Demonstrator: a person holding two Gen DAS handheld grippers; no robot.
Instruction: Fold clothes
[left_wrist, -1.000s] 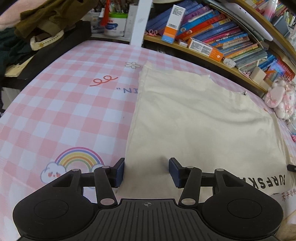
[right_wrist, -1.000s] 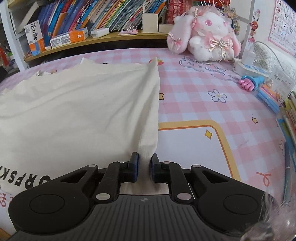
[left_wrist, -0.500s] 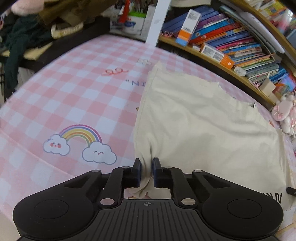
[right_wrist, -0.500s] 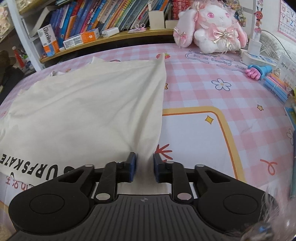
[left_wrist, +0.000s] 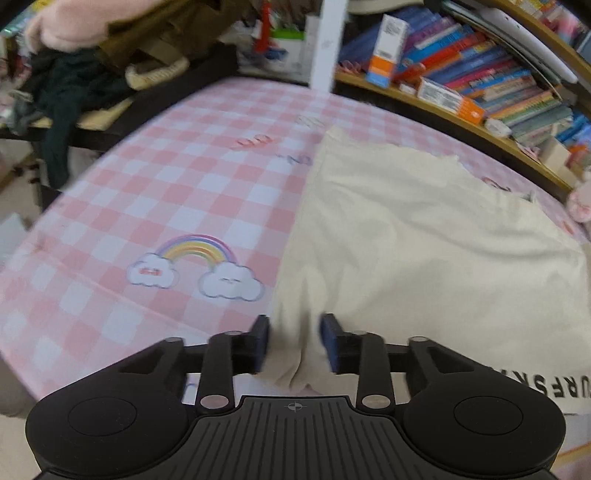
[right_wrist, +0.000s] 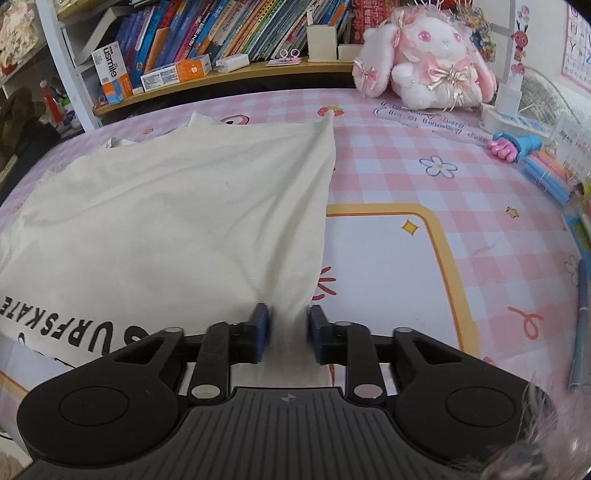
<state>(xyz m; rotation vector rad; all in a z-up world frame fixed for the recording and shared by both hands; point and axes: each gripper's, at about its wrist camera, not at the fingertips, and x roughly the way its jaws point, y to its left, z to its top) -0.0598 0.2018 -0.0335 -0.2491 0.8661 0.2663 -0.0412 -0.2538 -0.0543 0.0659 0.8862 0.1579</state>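
The cream T-shirt (left_wrist: 424, 240) lies flat on the pink checked bench (left_wrist: 166, 192), with its long side running across, between the two grippers. The left gripper (left_wrist: 294, 341) and the right gripper (right_wrist: 287, 332) are both opening, each with a near corner of cloth between its jaws, no longer pressed. The black lettering (right_wrist: 62, 325) is at the near edge.

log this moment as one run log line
cream cotton t-shirt: flat on pink checked tablecloth | left tool: opening, hem between | right tool: opening, hem between

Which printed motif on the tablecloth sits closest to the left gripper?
The rainbow with two clouds, just left of the cream T-shirt and ahead of the left gripper. The other motifs lie farther back, blurred.
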